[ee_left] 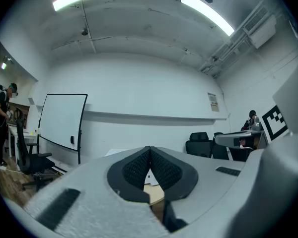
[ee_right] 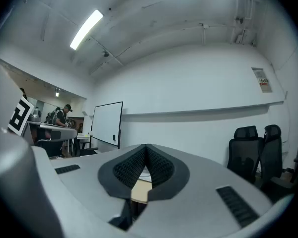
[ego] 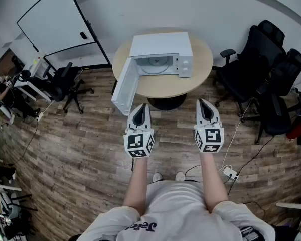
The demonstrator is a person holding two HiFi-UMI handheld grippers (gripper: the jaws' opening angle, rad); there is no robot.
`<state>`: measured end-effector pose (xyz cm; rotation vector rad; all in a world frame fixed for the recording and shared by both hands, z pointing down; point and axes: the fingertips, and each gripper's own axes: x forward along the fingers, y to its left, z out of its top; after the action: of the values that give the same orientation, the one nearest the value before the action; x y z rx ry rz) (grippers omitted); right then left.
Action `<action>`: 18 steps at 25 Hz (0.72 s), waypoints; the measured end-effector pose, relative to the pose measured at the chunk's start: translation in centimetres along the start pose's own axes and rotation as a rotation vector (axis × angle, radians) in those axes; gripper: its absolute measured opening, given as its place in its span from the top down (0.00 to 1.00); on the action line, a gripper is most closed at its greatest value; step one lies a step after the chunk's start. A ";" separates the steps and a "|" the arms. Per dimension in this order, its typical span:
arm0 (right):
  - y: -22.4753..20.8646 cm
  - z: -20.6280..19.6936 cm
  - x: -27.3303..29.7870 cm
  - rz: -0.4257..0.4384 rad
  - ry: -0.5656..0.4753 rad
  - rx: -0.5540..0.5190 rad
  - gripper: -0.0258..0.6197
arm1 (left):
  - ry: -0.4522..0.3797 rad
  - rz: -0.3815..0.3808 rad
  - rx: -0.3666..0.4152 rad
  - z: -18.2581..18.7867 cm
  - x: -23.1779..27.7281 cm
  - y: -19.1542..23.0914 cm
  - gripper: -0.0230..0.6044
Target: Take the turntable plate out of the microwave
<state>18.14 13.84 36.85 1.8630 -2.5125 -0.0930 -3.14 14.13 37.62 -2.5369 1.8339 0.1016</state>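
A white microwave stands on a round wooden table, its door swung open to the left. Inside it lies the round glass turntable plate. My left gripper and right gripper are held level side by side well short of the table, both shut with nothing between the jaws. In the left gripper view the left gripper has its pads pressed together, with a sliver of the table beyond. The right gripper view shows the right gripper the same way.
Black office chairs stand right of the table, with more chairs at the left. A whiteboard leans on the back wall. A power strip with cables lies on the wood floor by my right foot. People work at desks at far left.
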 end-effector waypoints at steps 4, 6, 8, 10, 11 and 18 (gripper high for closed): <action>-1.1 0.6 -0.9 -0.002 -0.027 -0.012 0.93 | -0.017 0.010 0.001 0.5 -0.1 -1.3 0.94; -1.4 1.0 -1.5 0.003 -0.043 -0.021 0.93 | -0.024 0.013 0.002 0.6 -0.3 -2.0 0.94; -1.5 1.3 -2.0 0.011 -0.058 -0.028 0.93 | -0.032 0.015 0.005 0.8 -0.6 -2.7 0.94; -1.7 1.6 -2.4 0.020 -0.075 -0.024 0.93 | -0.038 0.014 0.008 0.8 -0.8 -3.6 0.94; -1.8 1.7 -2.6 0.024 -0.082 -0.018 0.93 | -0.038 0.015 0.013 0.8 -0.9 -3.9 0.94; -1.8 1.0 -2.0 0.041 -0.069 0.009 0.93 | -0.015 0.017 0.023 0.0 -0.9 -4.7 0.94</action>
<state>20.40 15.27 35.82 1.8422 -2.5985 -0.1480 1.01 16.48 37.55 -2.4986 1.8411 0.0998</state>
